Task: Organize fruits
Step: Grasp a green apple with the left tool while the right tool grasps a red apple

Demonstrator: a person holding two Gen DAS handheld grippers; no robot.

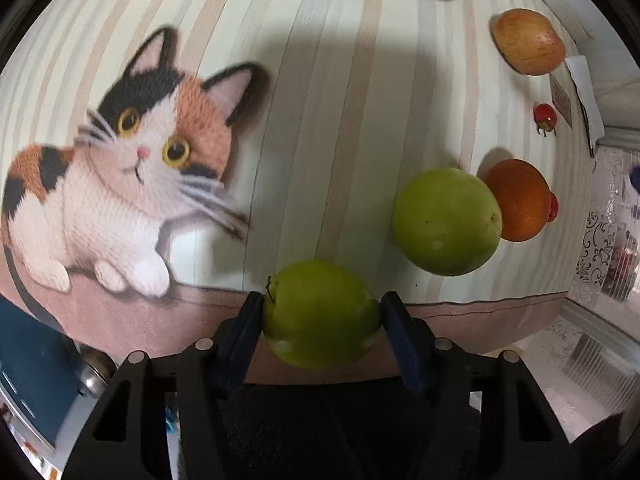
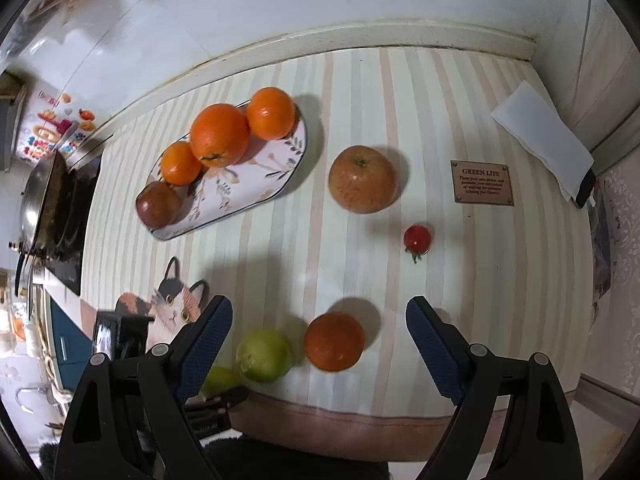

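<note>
My left gripper (image 1: 322,310) is shut on a green fruit (image 1: 320,316) and holds it over the mat's near edge. A second green fruit (image 1: 447,221) lies just right of it, touching an orange (image 1: 520,200). My right gripper (image 2: 320,320) is open and empty, with the orange (image 2: 334,342) between its fingers and the green fruit (image 2: 264,354) to the left. A pale apple (image 2: 363,179) and a cherry tomato (image 2: 417,239) lie farther back. An oval plate (image 2: 256,184) holds three oranges (image 2: 219,135) and a dark red fruit (image 2: 158,205).
A striped mat (image 2: 460,280) with a cat picture (image 1: 120,160) covers the table. A folded white cloth (image 2: 544,140) and a small brown label (image 2: 482,182) lie at the back right. A wok (image 2: 40,196) on a stove stands at the left. The wall runs behind.
</note>
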